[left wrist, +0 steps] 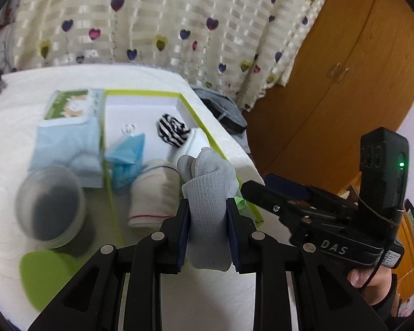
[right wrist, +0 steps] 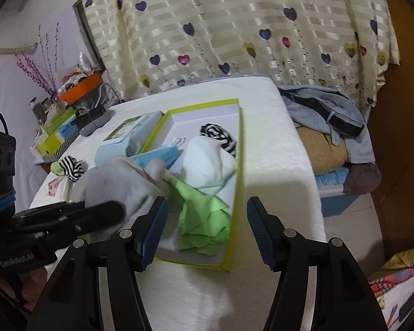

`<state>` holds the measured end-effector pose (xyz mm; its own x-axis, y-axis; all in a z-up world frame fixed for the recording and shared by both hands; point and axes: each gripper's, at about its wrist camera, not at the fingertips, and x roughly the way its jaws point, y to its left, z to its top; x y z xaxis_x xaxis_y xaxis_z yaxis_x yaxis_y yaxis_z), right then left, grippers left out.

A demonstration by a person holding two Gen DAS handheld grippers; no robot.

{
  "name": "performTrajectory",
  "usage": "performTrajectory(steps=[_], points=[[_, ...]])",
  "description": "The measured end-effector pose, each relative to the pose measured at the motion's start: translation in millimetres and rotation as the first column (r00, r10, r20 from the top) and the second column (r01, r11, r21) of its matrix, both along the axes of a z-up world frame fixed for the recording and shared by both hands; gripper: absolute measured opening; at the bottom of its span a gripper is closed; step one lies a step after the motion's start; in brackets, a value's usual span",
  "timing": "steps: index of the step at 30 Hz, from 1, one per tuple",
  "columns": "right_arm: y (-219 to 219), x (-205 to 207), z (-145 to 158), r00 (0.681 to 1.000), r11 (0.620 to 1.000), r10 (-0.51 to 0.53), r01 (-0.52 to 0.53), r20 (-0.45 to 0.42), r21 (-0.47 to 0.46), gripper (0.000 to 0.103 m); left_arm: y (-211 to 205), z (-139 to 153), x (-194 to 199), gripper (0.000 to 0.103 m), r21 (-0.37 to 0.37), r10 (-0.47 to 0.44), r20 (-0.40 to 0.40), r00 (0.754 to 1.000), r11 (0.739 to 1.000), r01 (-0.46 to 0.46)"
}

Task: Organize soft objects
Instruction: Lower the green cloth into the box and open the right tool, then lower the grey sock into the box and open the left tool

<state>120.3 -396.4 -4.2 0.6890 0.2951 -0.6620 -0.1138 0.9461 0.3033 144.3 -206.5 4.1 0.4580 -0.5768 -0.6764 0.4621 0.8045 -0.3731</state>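
Gripping: the left gripper [left wrist: 208, 215] has its blue ribbed pads pressed in on a grey sock [left wrist: 207, 193], a fine-ribbed knit bunched into a soft lump above the fingers.
Grey sock, place: held up over the near edge of the box [left wrist: 143, 93], clear of the surface [left wrist: 140, 74].
Right gripper: the right gripper [right wrist: 207, 229] stands wide apart with nothing between its fingers, hovering at the box's near end.
Box: shallow cardboard, white inside with a lime-green rim, its long side walls straight and thin.
Inside the box: a black-and-white striped sock [right wrist: 219, 136] rolled into a ball at the far end; a white sock [right wrist: 207, 165] in a plump fold beside it; a crumpled lime-green cloth [right wrist: 204, 223] at the near end; a pale blue, thin-looking piece [right wrist: 162, 154] along the left wall, possibly tissue or plastic, too blurred to tell.
Beside the box: a flat light-blue pack [left wrist: 69, 135] with a green printed label, touching the left wall.
Loose on the surface: a second striped sock [right wrist: 73, 167], balled, left of the pack.
Surface: covered in a white quilted cloth with a faint wavy pattern.
Near the left gripper: a round clear-walled container [left wrist: 51, 207] with a dark bottom, motion-blurred.
Backdrop: a satiny cream curtain [right wrist: 234, 27] with stitched hearts.
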Motion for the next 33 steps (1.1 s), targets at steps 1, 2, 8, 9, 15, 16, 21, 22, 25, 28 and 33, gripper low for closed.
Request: performTrajectory(steps=[1,2,8,9,15,16,21,22,25,28,33], points=[[-3,0,0,1.0,1.0,-0.01,0.01,0.0,0.004,0.06,-2,-2,3,0.023,0.006,0.001,-0.008,1.0,1.0,-0.001],[-5,1,0,1.0,1.0,-0.016,0.016,0.001,0.008,0.06,-4,-5,6,0.023,0.015,0.003,-0.009,1.0,1.0,-0.003],[-11,3,0,1.0,0.999,-0.029,0.029,0.008,0.02,0.06,-14,-14,23,0.023,0.051,0.019,-0.012,1.0,0.999,-0.019],[-11,3,1,0.999,0.999,-0.031,0.03,0.01,0.021,0.06,-16,-15,25,0.023,0.054,0.019,-0.018,1.0,0.998,-0.018],[-9,0,5,0.999,1.0,-0.024,0.023,0.025,0.02,0.06,-14,-7,13,0.031,0.04,0.006,-0.002,1.0,0.999,-0.006],[-10,-1,6,0.999,1.0,-0.024,0.024,0.029,0.02,0.06,-12,-4,9,0.032,0.038,0.005,0.013,1.0,0.999,-0.005],[-6,-6,14,0.999,1.0,-0.025,0.024,0.048,0.019,0.06,-4,10,-7,0.033,0.033,0.005,0.07,0.998,0.999,-0.008],[-5,-7,16,0.998,1.0,-0.026,0.025,0.05,0.017,0.06,-3,12,-9,0.033,0.037,0.011,0.075,0.997,0.999,-0.013],[-1,-12,23,0.998,1.0,-0.024,0.023,0.061,0.018,0.06,4,17,-16,0.033,0.034,0.026,0.091,0.996,0.999,-0.029],[8,-20,30,0.997,1.0,-0.012,0.012,0.079,0.01,0.06,13,23,-27,0.033,0.037,0.046,0.115,0.992,0.998,-0.051],[31,-36,44,0.992,1.0,0.031,-0.031,0.119,-0.005,0.06,32,35,-46,0.033,0.034,0.085,0.157,0.984,0.995,-0.092]])
